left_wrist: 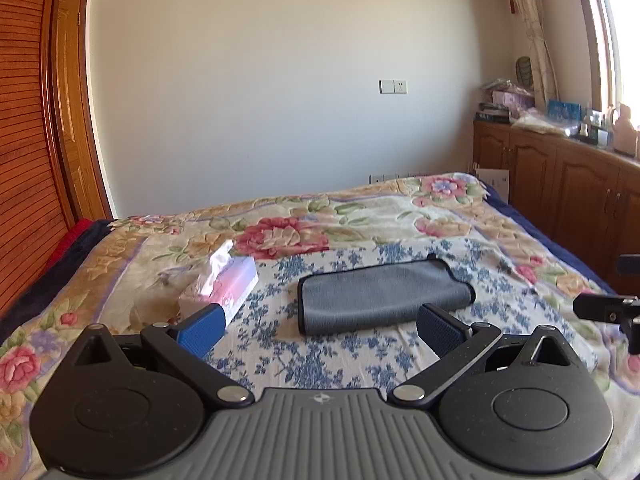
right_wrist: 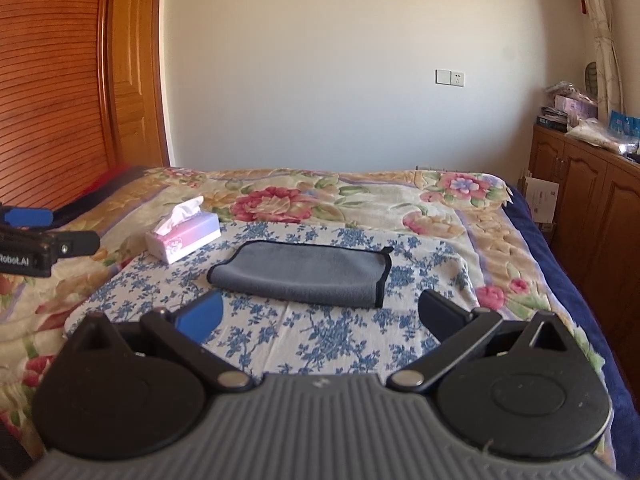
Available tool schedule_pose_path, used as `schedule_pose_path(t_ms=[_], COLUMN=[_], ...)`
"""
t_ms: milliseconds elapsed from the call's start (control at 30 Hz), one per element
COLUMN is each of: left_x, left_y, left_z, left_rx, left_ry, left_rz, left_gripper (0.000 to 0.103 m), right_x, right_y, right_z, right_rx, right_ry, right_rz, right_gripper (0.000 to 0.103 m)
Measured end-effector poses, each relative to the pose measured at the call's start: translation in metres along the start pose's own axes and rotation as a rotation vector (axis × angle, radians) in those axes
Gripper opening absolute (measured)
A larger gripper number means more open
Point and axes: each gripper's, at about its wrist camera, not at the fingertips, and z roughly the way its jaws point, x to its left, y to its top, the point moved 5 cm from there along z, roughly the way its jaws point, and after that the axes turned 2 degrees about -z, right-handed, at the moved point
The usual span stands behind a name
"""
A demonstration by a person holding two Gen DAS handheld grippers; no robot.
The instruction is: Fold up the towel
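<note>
My left gripper (left_wrist: 320, 326) hangs above the near part of the bed, its two blue-padded fingers (left_wrist: 200, 330) spread wide with nothing between them. My right gripper (right_wrist: 320, 316) does the same, fingers (right_wrist: 202, 316) splayed apart and holding nothing.

The towel (left_wrist: 380, 298) (right_wrist: 304, 274), grey with a dark trim, lies folded over on itself on the blue-flowered cloth (left_wrist: 320, 356) (right_wrist: 320, 340), just beyond both pairs of fingertips and touched by neither. Its rounded fold faces left and its trimmed edges face right.

Left of the towel, apart from it, stands a pink and white tissue box (left_wrist: 226, 284) (right_wrist: 184, 240). A white tissue (right_wrist: 182, 214) pokes up from its top slot; how full the box is cannot be seen. In the left wrist view my left finger overlaps the box's near corner, and whether they touch is unclear.

The blue-flowered cloth is spread over a blanket (left_wrist: 360, 216) (right_wrist: 360, 196) with large roses that covers the bed.

Right of the towel, past the bed's edge, a row of wooden cabinets (left_wrist: 560, 184) (right_wrist: 592, 200) carries a clutter of boxes and bags (left_wrist: 532, 114) (right_wrist: 580, 116) on its top; their contents cannot be made out. Behind the towel, on the pale wall, sits a switch plate (left_wrist: 393, 86) (right_wrist: 450, 77).
</note>
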Motion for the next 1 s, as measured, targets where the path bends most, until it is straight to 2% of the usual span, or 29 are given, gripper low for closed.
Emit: schedule_pose_path(t_ms=[300,567,733,1000], left_x=[0.000,-0.003,-0.005,-0.003], left_y=[-0.029,-0.044,-0.055,-0.073], left_z=[-0.007,-0.012,-0.015,-0.016], left_rx=[-0.003,-0.009,-0.039,-0.025], left_ry=[0.021,0.029,0.051,0.080], left_rz=[0.031,0.015,0.032,0.017], left_gripper=[0.103,0.103,0.103,0.103], right_x=[0.003,0.007,0.009,0.014], right_y=[-0.019,-0.030,-0.035,-0.043], right_z=[-0.010,-0.015,-0.017,-0.023], right_rx=[-0.010,-0.013,-0.014,-0.038], right_ry=[-0.009,-0.001,-0.003,-0.017], right_rz=[0.020,0.021,0.026,0.010], right_gripper=[0.103,0.103,0.103,0.103])
